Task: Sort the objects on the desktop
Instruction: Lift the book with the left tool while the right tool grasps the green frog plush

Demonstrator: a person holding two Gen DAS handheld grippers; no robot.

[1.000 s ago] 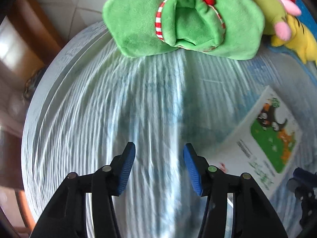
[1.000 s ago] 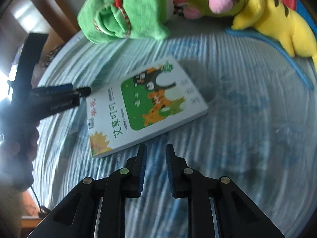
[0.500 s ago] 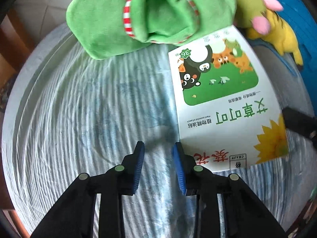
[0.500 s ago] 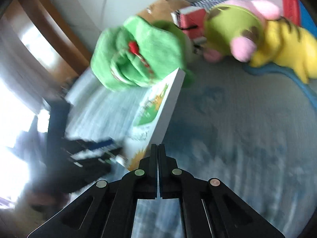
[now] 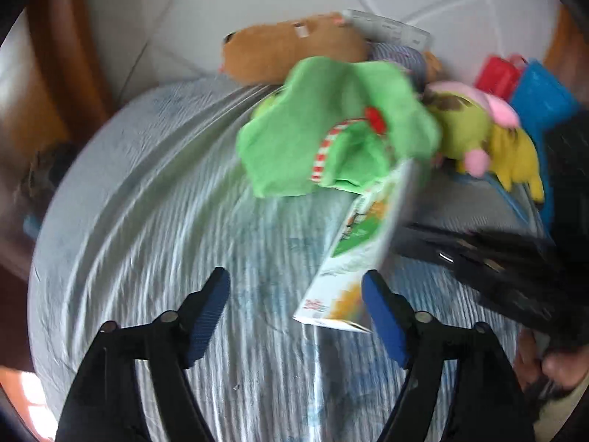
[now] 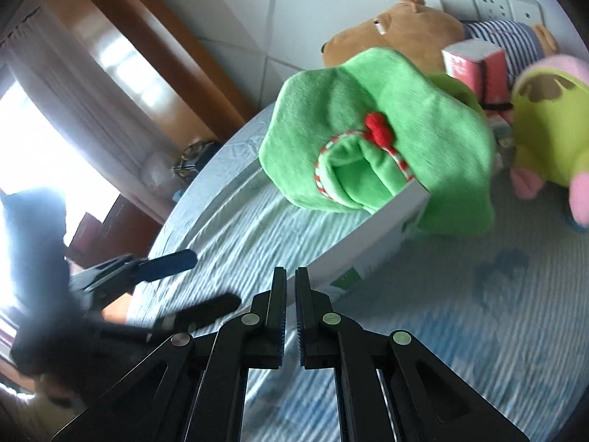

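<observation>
A white box with a green cartoon print stands tilted on its edge, its top against the green plush. My left gripper is above the cloth and its jaws are opening. The box's lower corner lies between them, close to the right finger, and no pad presses on it. In the right wrist view the box rises just beyond my right gripper, which is shut with only a thin slit and nothing visible between the pads. The left gripper shows blurred at the left there.
A round table under a pale blue striped cloth carries the toys. At the back lie a brown plush, a yellow-green and pink plush, a yellow tiger, a red box and a blue one. A tiled wall and wooden frame stand behind.
The box lay flat a second ago and now stands tilted against the green plush. My left jaws narrowed, then spread wide. The right jaws shut. Both grippers rose.
</observation>
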